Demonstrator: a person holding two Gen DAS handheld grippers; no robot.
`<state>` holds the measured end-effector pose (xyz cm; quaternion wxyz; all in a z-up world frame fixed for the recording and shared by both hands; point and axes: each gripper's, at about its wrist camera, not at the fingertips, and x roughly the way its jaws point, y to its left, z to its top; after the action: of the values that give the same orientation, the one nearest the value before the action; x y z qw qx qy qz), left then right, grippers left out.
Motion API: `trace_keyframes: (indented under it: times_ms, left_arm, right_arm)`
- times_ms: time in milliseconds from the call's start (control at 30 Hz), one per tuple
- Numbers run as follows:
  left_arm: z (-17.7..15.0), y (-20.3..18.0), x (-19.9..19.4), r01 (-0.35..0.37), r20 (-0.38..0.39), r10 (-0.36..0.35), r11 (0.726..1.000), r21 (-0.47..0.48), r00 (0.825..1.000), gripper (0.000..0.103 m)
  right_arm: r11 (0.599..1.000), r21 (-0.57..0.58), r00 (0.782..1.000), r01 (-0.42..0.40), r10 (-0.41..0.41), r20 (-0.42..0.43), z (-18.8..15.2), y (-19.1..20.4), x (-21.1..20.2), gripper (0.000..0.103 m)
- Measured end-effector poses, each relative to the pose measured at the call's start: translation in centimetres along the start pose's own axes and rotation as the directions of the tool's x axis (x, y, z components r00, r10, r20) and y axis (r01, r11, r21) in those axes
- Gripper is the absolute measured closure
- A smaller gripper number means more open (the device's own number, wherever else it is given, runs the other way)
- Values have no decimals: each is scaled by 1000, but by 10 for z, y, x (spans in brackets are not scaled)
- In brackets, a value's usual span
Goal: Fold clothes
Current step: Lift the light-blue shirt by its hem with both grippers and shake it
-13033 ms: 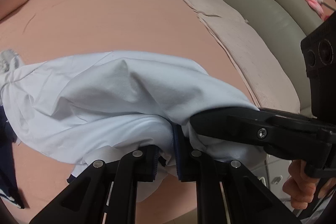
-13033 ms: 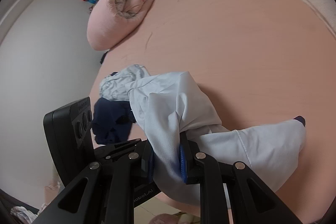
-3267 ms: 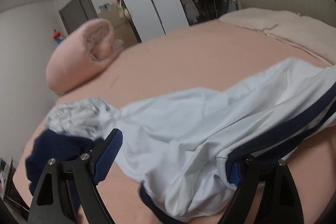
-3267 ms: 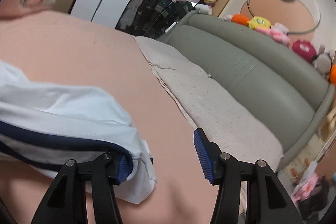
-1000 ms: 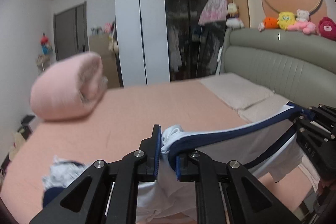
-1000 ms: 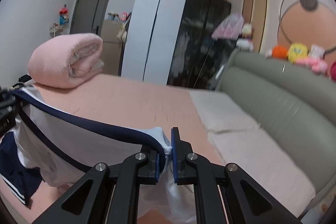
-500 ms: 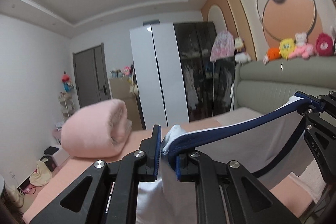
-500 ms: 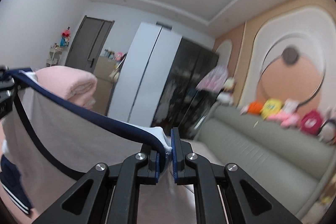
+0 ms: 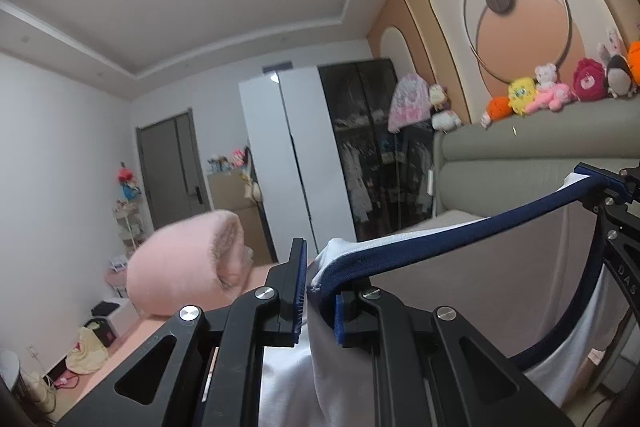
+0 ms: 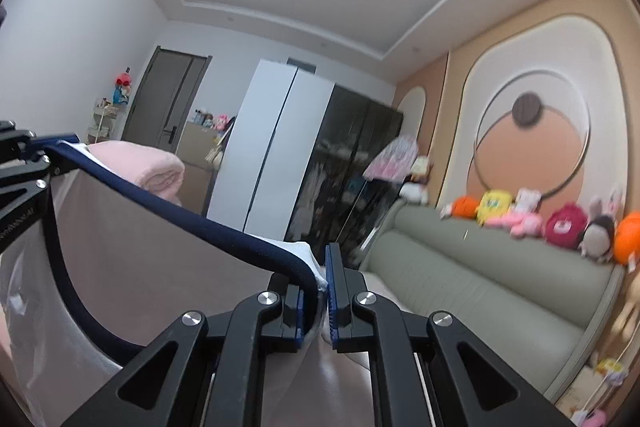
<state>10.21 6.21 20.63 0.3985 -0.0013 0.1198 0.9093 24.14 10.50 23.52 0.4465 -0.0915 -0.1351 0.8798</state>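
A white garment with navy trim (image 9: pixel 472 279) hangs in the air, stretched by its navy band between my two grippers. My left gripper (image 9: pixel 318 291) is shut on one end of the band. My right gripper (image 10: pixel 320 287) is shut on the other end; the garment (image 10: pixel 132 267) hangs down to its left. Each gripper shows at the edge of the other's view: the right gripper (image 9: pixel 612 187) at the right of the left wrist view, the left gripper (image 10: pixel 28 155) at the left of the right wrist view. The cloth hides most of the bed below.
A rolled pink quilt (image 9: pixel 184 267) lies on the bed at the left. A grey-green padded headboard (image 10: pixel 480 287) with plush toys (image 10: pixel 560 219) on top is at the right. A white and black wardrobe (image 9: pixel 320 155) stands behind.
Both grippers have risen and tilted upward with the garment, lifting it off the bed. The band stays stretched between them. More ceiling and less bed show now.
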Motion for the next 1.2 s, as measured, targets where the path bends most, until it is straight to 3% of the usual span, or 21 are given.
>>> trace_keyframes:
  times_ms: [233, 500, 800, 1000, 1200]
  left_arm:
    - [-17, -21, 70, 15, -130, -13, 1000, 17, 991, 93]
    - [-46, -45, 199, -19, -290, 31, 999, 45, 957, 93]
    - [-88, -65, 312, -60, -417, 108, 990, 128, 903, 93]
    - [-133, -68, 355, -25, -507, 93, 990, 140, 857, 93]
    - [-180, -72, 394, 23, -597, 72, 988, 150, 799, 91]
  right_arm:
    - [999, -40, 992, 14, -19, -126, -28, 21, 69, 97]
    - [990, -143, 958, -5, -36, -283, -60, 63, 195, 97]
    - [975, -213, 886, -69, -38, -461, -101, 107, 329, 97]
    - [981, -144, 813, -126, 19, -582, -140, 122, 391, 97]
    - [978, -2, 702, -208, 148, -697, -198, 132, 432, 97]
